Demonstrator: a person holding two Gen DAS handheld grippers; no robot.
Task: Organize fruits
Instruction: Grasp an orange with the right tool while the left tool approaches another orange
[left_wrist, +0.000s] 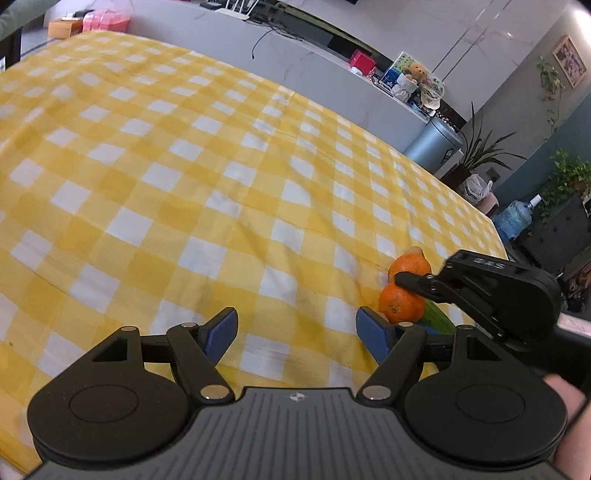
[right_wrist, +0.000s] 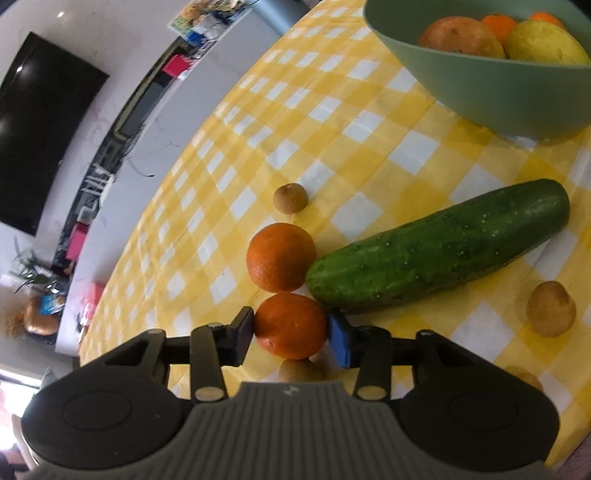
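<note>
**Layout on the table**

Your right gripper (right_wrist: 290, 334) has the near round orange (right_wrist: 290, 325) between its fingers. A second round orange (right_wrist: 280, 256) lies just behind it, beside the left end of the long green cucumber (right_wrist: 439, 247). The green plastic bowl (right_wrist: 480, 92) with fruit in it stands behind, to the right.

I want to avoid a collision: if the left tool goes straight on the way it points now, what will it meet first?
Probably nothing soon: ahead of the open left tool only the checked tablecloth shows. The oranges lie to its right, outside that line.
</note>
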